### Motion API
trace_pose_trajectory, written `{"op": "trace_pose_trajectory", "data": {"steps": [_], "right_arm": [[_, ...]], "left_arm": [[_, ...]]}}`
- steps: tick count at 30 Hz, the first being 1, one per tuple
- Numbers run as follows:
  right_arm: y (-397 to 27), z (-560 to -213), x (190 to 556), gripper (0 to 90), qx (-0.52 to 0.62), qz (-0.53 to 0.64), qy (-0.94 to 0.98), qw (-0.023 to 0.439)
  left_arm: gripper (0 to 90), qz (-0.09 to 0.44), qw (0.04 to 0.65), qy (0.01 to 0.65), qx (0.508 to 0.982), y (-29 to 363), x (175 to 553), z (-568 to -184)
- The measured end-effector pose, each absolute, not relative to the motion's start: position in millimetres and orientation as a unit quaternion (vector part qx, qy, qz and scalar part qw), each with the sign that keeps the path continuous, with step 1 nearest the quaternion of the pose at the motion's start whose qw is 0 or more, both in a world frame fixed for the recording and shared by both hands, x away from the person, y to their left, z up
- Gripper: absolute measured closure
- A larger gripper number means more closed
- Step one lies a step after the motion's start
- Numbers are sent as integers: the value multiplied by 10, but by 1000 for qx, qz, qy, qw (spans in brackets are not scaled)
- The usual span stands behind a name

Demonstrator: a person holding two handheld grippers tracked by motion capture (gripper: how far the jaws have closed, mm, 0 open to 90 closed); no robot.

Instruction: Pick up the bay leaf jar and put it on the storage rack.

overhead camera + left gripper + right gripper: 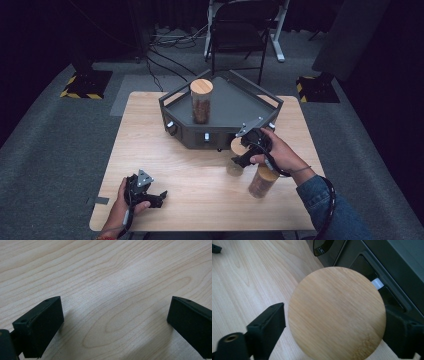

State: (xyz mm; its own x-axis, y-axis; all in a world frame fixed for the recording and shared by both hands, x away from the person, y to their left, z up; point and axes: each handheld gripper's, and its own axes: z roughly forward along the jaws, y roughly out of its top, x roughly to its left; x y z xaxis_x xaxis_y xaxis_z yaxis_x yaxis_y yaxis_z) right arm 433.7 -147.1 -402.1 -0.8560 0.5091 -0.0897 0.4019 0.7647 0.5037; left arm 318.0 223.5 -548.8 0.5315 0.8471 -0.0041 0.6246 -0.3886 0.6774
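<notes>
While a grey tray [220, 107] stands at the far middle of the desk [165, 165], the right gripper [248, 150] is held by a hand [280, 152] just in front of the tray's near right corner. Its fingers [265, 326] are set around a jar [236, 159] with a round wooden lid [337, 312], which stands on the desk close against the tray's front wall. In the right gripper view the lid is seen from above, lying between the two fingers: the left finger sits just beside the lid's edge, and the right one is partly hidden under the lid's rim. Whether the fingers actually press on the jar cannot be told.

A second jar [262, 181], brown-filled and wooden-lidded, stands on the desk just nearer than the first one, below the right wrist. A third, taller jar [201, 101] with brown contents stands upright inside the tray, towards its left side.

Well away from the tray, near the desk's front left corner, the left gripper [150, 196] is held low over the wood by the other hand [124, 200]. In the left gripper view its fingers [41, 326] are spread wide apart, with nothing but bare wood grain between them.
</notes>
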Motion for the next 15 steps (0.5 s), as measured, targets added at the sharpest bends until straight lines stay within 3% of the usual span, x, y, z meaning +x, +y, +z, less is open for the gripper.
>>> {"op": "trace_pose_trajectory", "data": {"steps": [15], "right_arm": [[-1386, -4067, 4454, 209, 234, 202, 946, 98]], "left_arm": [[6, 174, 319, 450, 816, 2235, 3179, -5488]]}}
